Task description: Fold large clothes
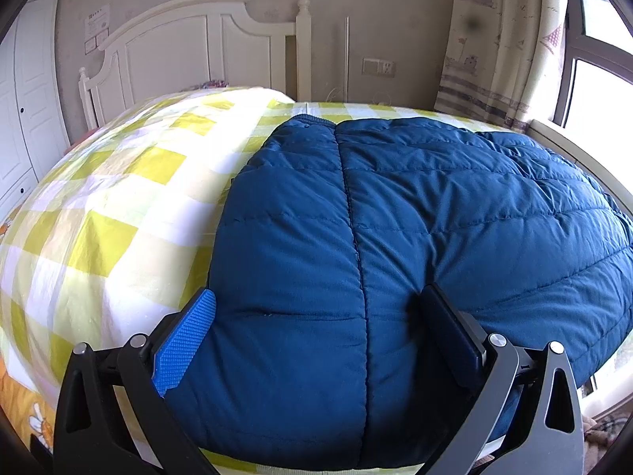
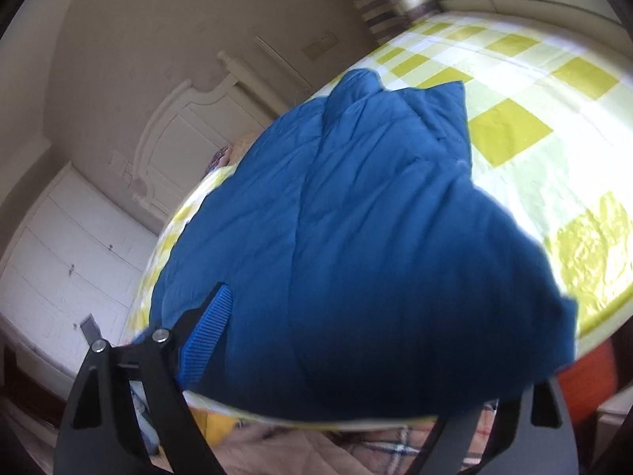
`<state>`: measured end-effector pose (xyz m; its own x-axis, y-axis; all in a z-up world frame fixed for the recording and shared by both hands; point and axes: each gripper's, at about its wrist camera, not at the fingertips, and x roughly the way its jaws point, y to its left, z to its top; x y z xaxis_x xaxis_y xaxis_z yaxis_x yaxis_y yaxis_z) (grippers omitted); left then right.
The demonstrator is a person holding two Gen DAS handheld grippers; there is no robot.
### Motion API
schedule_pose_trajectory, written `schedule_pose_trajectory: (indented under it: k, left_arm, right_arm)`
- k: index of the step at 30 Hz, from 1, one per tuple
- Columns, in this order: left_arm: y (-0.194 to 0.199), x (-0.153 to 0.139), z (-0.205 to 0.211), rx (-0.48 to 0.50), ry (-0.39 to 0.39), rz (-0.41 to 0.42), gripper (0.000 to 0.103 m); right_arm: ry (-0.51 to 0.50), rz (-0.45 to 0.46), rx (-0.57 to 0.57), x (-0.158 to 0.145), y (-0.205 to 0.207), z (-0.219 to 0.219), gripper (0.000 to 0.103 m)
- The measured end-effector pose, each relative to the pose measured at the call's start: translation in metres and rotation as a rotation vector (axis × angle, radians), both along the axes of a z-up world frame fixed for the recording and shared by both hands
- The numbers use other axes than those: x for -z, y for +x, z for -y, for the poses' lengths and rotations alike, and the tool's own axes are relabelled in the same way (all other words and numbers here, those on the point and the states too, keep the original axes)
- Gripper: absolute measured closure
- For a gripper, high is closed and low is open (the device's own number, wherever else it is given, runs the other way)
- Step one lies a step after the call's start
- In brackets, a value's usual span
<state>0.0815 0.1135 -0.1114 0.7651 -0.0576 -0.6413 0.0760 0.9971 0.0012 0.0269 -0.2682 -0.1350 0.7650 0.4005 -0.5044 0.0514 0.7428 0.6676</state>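
Jacket (image 1: 395, 217) fills left claw's (image 1: 316, 316) spread fingers; right claw's (image 2: 356, 356) state hidden by fabric.

Right wrist view is pretty blurry, and the blue jacket (image 2: 356, 237) totally covers the right gripper's (image 2: 356, 340) far finger, so no telling how its jaws sit. Jacket's bottom edge is cut off too.

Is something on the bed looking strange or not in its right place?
Nothing looks damaged or spilled. The blue quilted puffer jacket lies on the yellow-and-white checked bedcover. In the right wrist view, one part of it bulges toward the camera, hiding one finger of the right tongs.
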Motion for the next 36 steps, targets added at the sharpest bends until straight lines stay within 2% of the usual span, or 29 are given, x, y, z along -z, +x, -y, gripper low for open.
schedule_pose_trajectory:
  k: [2, 3, 4, 6, 8, 10, 12, 15, 18, 19, 21, 24, 25, 26, 27, 29, 30, 31, 32, 33, 34, 36]
  left_arm:
    - [0.003, -0.014, 0.006, 0.006, -0.006, -0.023, 0.005]
    - [0.003, -0.023, 0.012, 0.035, -0.022, -0.018, 0.005]
    - [0.004, -0.034, 0.020, 0.064, -0.032, -0.005, 0.005]
    - [0.010, -0.054, 0.039, 0.122, -0.039, 0.014, 0.005]
    - [0.024, -0.070, 0.063, 0.177, -0.032, 0.012, 0.005]
    - [0.051, -0.081, 0.096, 0.214, 0.029, 0.011, 0.005]
    - [0.079, -0.082, 0.119, 0.207, 0.086, -0.003, 0.005]
    - [0.125, -0.071, 0.145, 0.158, 0.156, -0.043, 0.005]
    - [0.162, -0.029, 0.159, 0.140, 0.222, -0.178, 0.004]
    - [0.164, -0.024, 0.159, 0.146, 0.221, -0.175, 0.004]
    - [0.156, -0.032, 0.150, 0.150, 0.182, -0.153, 0.006]
    - [0.112, -0.070, 0.118, 0.163, 0.049, -0.019, 0.006]
    - [0.096, -0.076, 0.108, 0.197, 0.002, -0.008, 0.006]
    - [0.086, -0.076, 0.106, 0.226, -0.006, -0.018, 0.005]
    - [0.076, -0.068, 0.107, 0.263, 0.020, -0.053, 0.005]
    - [0.065, -0.033, 0.122, 0.334, 0.122, -0.167, 0.005]
    - [0.056, -0.021, 0.121, 0.335, 0.161, -0.142, 0.005]
    - [0.049, -0.020, 0.112, 0.336, 0.133, -0.120, 0.005]
    - [0.047, -0.021, 0.102, 0.347, 0.081, -0.136, 0.005]
    - [0.044, -0.029, 0.082, 0.370, -0.032, -0.146, 0.005]
    - [0.040, -0.041, 0.056, 0.374, -0.163, -0.121, 0.005]
    - [0.039, -0.059, 0.008, 0.307, -0.305, -0.065, 0.005]
  right_arm:
    - [-0.006, 0.039, 0.015, -0.004, 0.004, 0.000, 0.034]
    - [-0.011, 0.052, 0.038, -0.005, 0.003, 0.002, 0.050]
    - [-0.011, 0.077, 0.049, -0.006, 0.002, 0.003, 0.057]
    - [-0.044, 0.122, 0.059, -0.008, -0.004, -0.001, 0.062]
    - [-0.076, 0.148, 0.068, -0.010, -0.007, -0.005, 0.063]
    - [-0.085, 0.161, 0.066, -0.014, -0.006, -0.007, 0.063]
    - [-0.108, 0.174, 0.059, -0.019, -0.007, -0.010, 0.063]
    - [-0.139, 0.187, 0.053, -0.026, -0.006, -0.013, 0.063]
    - [-0.160, 0.195, 0.048, -0.034, -0.007, -0.012, 0.063]
    - [-0.175, 0.204, 0.045, -0.040, -0.005, -0.014, 0.064]
    - [-0.216, 0.226, 0.038, -0.053, -0.004, -0.020, 0.064]
    - [-0.264, 0.260, 0.030, -0.073, -0.003, -0.030, 0.064]
    - [-0.282, 0.275, 0.027, -0.081, -0.001, -0.036, 0.064]
    - [-0.302, 0.293, 0.022, -0.090, 0.002, -0.042, 0.064]
    - [-0.322, 0.313, 0.015, -0.099, 0.005, -0.050, 0.064]
    - [-0.351, 0.350, -0.004, -0.116, 0.014, -0.068, 0.064]
    - [-0.367, 0.373, -0.025, -0.126, 0.019, -0.080, 0.064]
    - [-0.386, 0.396, -0.052, -0.133, 0.022, -0.093, 0.064]
    - [-0.419, 0.420, -0.068, -0.141, 0.025, -0.107, 0.064]
    - [-0.452, 0.442, -0.083, -0.147, 0.027, -0.121, 0.064]
    - [-0.501, 0.474, -0.112, -0.156, 0.029, -0.142, 0.064]
    - [-0.616, 0.536, -0.184, -0.167, 0.034, -0.187, 0.065]
